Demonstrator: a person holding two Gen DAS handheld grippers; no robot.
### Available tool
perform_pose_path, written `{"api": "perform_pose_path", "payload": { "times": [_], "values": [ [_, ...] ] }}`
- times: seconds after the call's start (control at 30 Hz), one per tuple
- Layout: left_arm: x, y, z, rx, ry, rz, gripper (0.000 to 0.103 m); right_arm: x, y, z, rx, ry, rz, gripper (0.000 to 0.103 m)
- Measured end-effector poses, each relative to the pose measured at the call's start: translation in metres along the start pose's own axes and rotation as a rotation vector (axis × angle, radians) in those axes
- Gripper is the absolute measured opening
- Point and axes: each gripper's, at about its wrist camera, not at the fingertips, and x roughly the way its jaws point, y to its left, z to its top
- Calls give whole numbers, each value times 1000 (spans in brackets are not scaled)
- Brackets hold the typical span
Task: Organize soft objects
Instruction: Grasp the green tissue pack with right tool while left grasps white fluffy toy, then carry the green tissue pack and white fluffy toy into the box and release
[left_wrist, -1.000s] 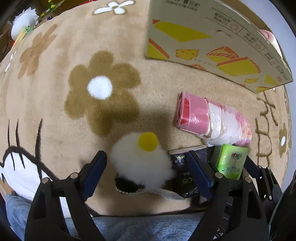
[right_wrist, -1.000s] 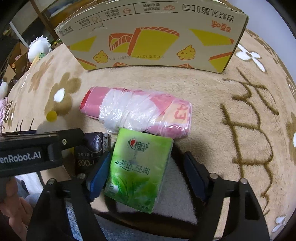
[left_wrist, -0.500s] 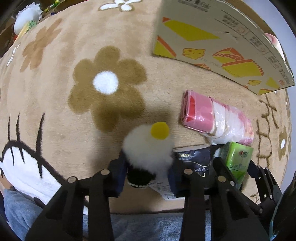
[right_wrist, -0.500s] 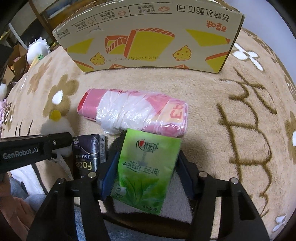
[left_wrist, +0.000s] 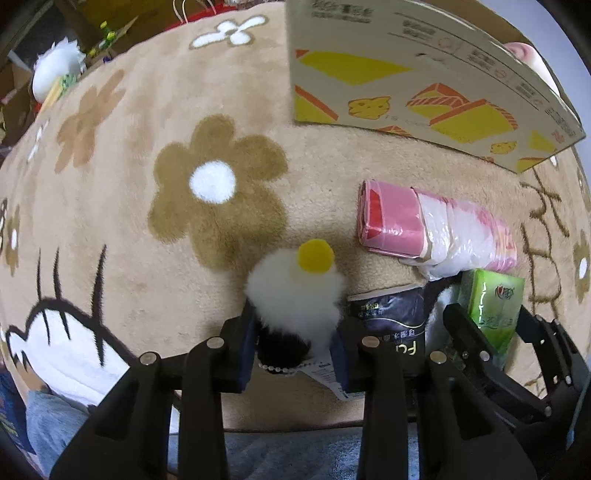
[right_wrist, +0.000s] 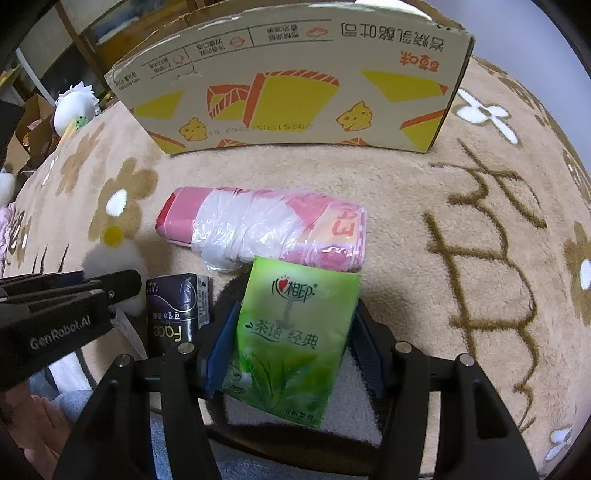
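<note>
On the flower-patterned rug (left_wrist: 110, 206), starting at the left, your left gripper (left_wrist: 295, 350) points down at the white fluffy toy (left_wrist: 295, 291) with the yellow pompom (left_wrist: 316, 255) on top; the jaws are closing, both blue pads bear against the toy's sides and its dark lower part, and a white paper tag (left_wrist: 328, 373) hangs out beneath. The toy sits on the rug toward its near edge, just below the large brown flower motif (left_wrist: 218, 192). Just to the right of the toy lies a dark purple tissue pack (left_wrist: 391, 317), flat on the rug and close beside the left gripper's outer finger. Beyond it, further from you, the pink roll of plastic bags (right_wrist: 266, 229) lies on its side, parallel to the cardboard box (right_wrist: 295, 92) that stands toward the far edge of the rug, with bare rug between roll and box. Further right, your right gripper (right_wrist: 291, 350) holds the green tissue pack (right_wrist: 295, 339): the pads press on its two long sides, and the pack is tilted, its upper edge touching or overlapping the pink roll. At the far left corner, off the rug, a white plush item (right_wrist: 74, 107) sits among clutter. Part of your hand (right_wrist: 33, 421) shows at the lower left of the right wrist view.
</note>
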Motion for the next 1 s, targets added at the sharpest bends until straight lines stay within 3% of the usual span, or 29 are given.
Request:
{"api": "perform_pose_path", "payload": {
  "times": [0.1,0.33,0.7,1.0],
  "values": [
    [-6,-4,-1,21,-40,35,32,-5,2,-1,-3,-17,2,62],
    [-23,-4,-5,13,-108,30,32,-27,-1,-1,-6,-93,8,61],
    [-72,-11,-1,34,-316,-9,32,-63,-13,6,19,-230,12,61],
    [-111,-13,9,81,-549,-11,32,-92,-14,15,45,-372,17,61]
  ]
}}
